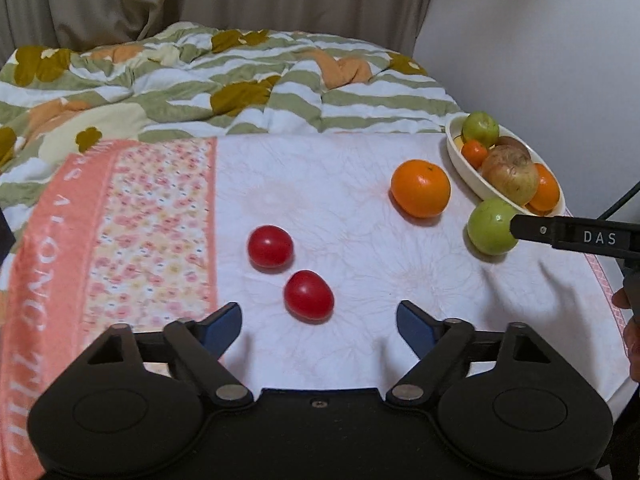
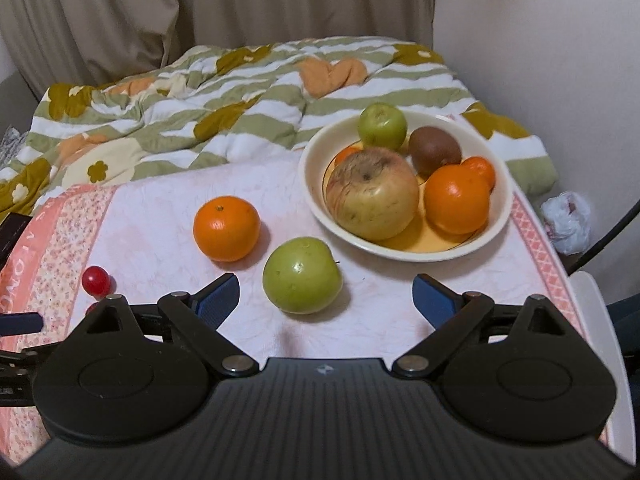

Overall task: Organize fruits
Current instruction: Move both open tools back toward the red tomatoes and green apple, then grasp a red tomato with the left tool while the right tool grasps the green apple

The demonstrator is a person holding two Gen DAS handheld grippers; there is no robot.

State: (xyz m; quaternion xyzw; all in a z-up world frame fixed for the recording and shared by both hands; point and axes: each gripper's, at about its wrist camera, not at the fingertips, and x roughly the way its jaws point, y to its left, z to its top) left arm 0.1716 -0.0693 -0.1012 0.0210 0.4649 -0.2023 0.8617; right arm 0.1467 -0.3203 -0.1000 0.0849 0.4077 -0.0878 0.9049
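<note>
Two red tomatoes lie on the white cloth: one (image 1: 270, 247) farther off, the other (image 1: 309, 296) just ahead of my left gripper (image 1: 319, 312), whose jaws stand open and clear of it. An orange (image 1: 420, 188) sits beyond them. A green apple (image 2: 302, 276) rests between the open jaws of my right gripper (image 2: 325, 284), and neither pad touches it. One of the right gripper's fingers (image 1: 536, 231) shows beside that apple (image 1: 492, 226). The cream bowl (image 2: 312, 176) behind holds a large apple, a green apple, a kiwi and oranges.
A flowered, striped quilt (image 1: 240, 80) is heaped behind the cloth, with curtains and a wall beyond. The table's pink-trimmed edge (image 2: 536, 232) runs close on the right, and a crumpled plastic bag (image 2: 568, 220) lies past it. A hand (image 1: 630, 320) shows at the right edge.
</note>
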